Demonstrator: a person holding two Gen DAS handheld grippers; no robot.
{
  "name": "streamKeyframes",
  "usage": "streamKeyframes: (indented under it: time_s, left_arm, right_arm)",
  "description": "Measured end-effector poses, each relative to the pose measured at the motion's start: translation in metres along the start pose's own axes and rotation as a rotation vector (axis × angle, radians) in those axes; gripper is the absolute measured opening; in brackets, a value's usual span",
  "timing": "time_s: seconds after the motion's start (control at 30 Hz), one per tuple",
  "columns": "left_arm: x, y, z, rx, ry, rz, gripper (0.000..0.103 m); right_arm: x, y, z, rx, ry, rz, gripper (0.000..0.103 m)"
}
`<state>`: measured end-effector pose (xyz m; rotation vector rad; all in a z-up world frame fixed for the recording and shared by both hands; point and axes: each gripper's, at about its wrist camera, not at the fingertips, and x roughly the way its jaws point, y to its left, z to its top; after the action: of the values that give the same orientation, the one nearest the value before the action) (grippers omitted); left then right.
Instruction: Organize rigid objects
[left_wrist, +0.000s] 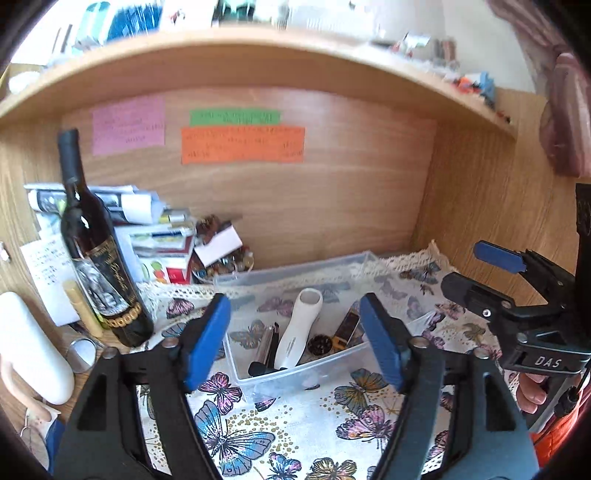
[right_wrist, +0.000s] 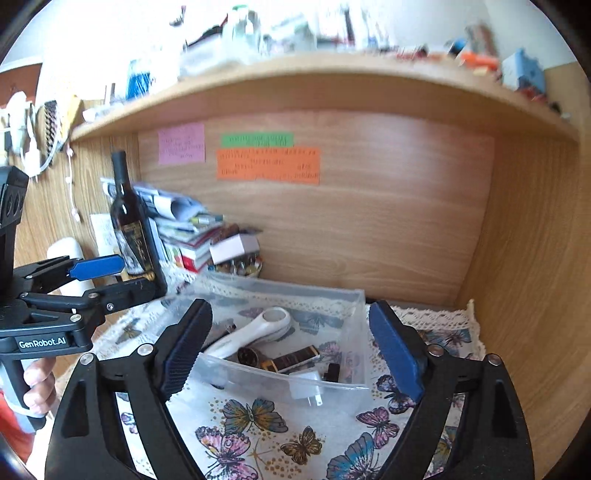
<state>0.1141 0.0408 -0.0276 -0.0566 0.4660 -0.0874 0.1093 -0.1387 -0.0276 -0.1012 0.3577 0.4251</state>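
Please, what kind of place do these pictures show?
Probably a home desk nook under a wooden shelf. Paper notes are stuck on the back panel, a wine bottle stands beside stacked papers, and a butterfly-print cloth covers the surface.

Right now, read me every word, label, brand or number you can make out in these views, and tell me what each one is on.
"DAS": on the right gripper body, left wrist view.
"GenRobot.AI": on the left gripper body, right wrist view.
Pink note, green note, orange note: handwriting too blurred to read.
Wine bottle label: gold script, unreadable.
White device in the clear bin: side print too small.
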Motion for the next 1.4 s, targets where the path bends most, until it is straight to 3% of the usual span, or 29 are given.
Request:
streamKeyframes:
  time_s: [0.1,0.2,0.37,0.77,1.4]
  left_arm:
    - [-0.025,-0.007,0.002,-0.001,-0.06,0.017,0.088]
    - [-0.049,-0.014,0.002,0.001,-0.126,0.049,0.099]
    - [-0.082,-0.024,-0.001,0.006,-0.201,0.075,0.102]
    - [-0.106,-0.036,-0.004,0.014,-0.239,0.056,0.102]
    - [-0.108,-0.04,-0.003,0.017,-0.25,0.037,0.103]
  right_arm:
    - [-0.025,0.0,0.005,0.012,-0.059,-0.013,0.103]
    - [-0.047,0.0,0.007,0.029,-0.103,-0.022,0.103]
    - [-0.069,0.004,0.006,0.028,-0.148,-0.047,0.103]
    - [-0.099,0.0,-0.001,0.075,-0.185,-0.051,0.103]
    - [-0.099,0.001,-0.003,0.085,-0.186,-0.049,0.103]
